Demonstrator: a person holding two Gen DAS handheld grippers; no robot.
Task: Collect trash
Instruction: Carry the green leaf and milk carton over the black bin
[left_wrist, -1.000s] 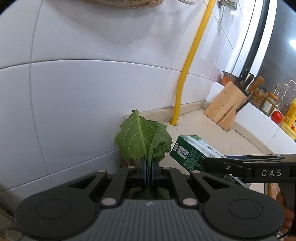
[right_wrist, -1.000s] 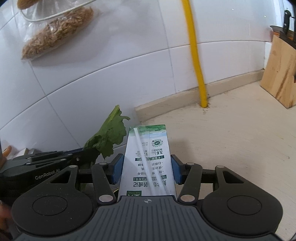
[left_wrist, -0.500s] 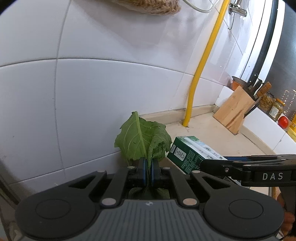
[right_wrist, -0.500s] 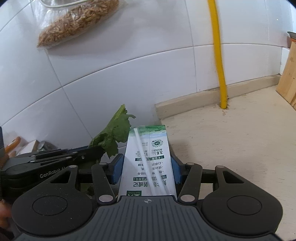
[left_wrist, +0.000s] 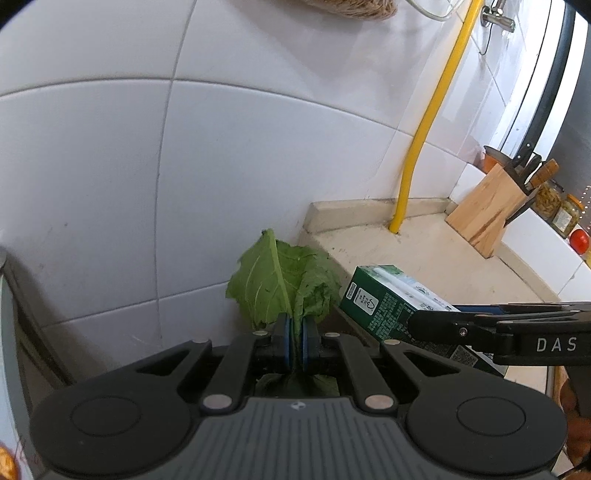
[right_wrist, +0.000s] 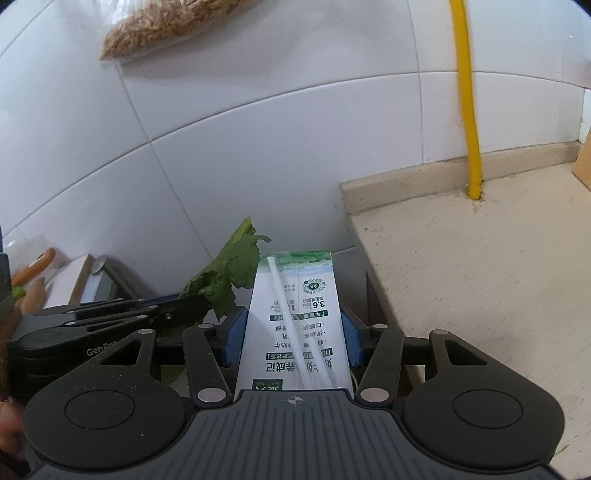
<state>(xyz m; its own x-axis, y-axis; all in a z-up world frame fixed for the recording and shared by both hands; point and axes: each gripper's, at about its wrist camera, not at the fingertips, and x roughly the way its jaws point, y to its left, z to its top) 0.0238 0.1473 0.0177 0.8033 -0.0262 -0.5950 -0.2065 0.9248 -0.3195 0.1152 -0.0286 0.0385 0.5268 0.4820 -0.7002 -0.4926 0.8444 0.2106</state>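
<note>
A green vegetable leaf (left_wrist: 277, 284) sticks up from my left gripper (left_wrist: 295, 341), whose blue pads are shut on its stem. To its right, a green and white milk carton (left_wrist: 388, 299) with a straw on its side is carried by my right gripper. In the right wrist view the carton (right_wrist: 299, 317) lies between the blue pads of my right gripper (right_wrist: 293, 338), which press on both its sides. The leaf (right_wrist: 229, 273) and the left gripper's black fingers (right_wrist: 122, 314) show at the left there. Both grippers hang past the left end of the beige countertop (right_wrist: 480, 266).
A white tiled wall (left_wrist: 184, 166) stands close ahead. A yellow pipe (left_wrist: 424, 140) rises from the counter's back edge. A wooden knife block (left_wrist: 487, 210), jars and a red tomato stand at the far right. A bag of grain (right_wrist: 166, 26) hangs on the wall above.
Both grippers have shifted left along the wall, so the counter's left end and the gap beside it have come into view. The leaf and the carton stay held as before.
</note>
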